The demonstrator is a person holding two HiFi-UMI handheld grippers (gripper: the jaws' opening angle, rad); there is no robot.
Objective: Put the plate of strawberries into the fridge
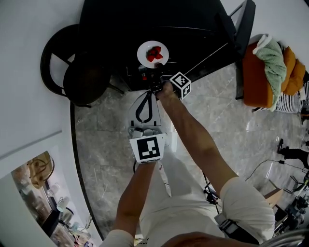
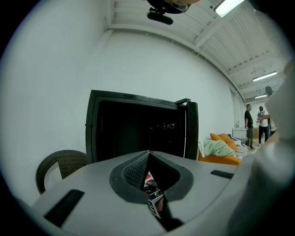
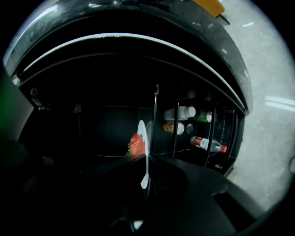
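plate of strawberries at open fridge

right tool (image 3: 146,160) clamped on the near rim of the white plate (image 1: 143,50); strawberries (image 1: 154,54) on it. plate held at the dark mouth of the black fridge (image 1: 145,19). left tool (image 2: 148,155) nearer the person, jaws together, nothing between them. bottles (image 3: 208,144) in the door rack, right.

Looks along the pale grey left gripper (image 2: 148,154), jaw tips pressed together on nothing, with a sliver of red (image 2: 147,175) and a marker-printed cube (image 2: 155,202) glimpsed through the dark notch behind the tips. Faces a black fridge (image 2: 133,129) standing open against a white wall (image 2: 69,60), door (image 2: 192,131) swung to the right, interior too dark to read, a woven chair (image 2: 60,163) low at the left. Takes in, further right, an orange sofa (image 2: 223,160) with a green blanket (image 2: 219,148) heaped on it, people (image 2: 249,126) standing beyond, and strip lights (image 2: 229,5) overhead.
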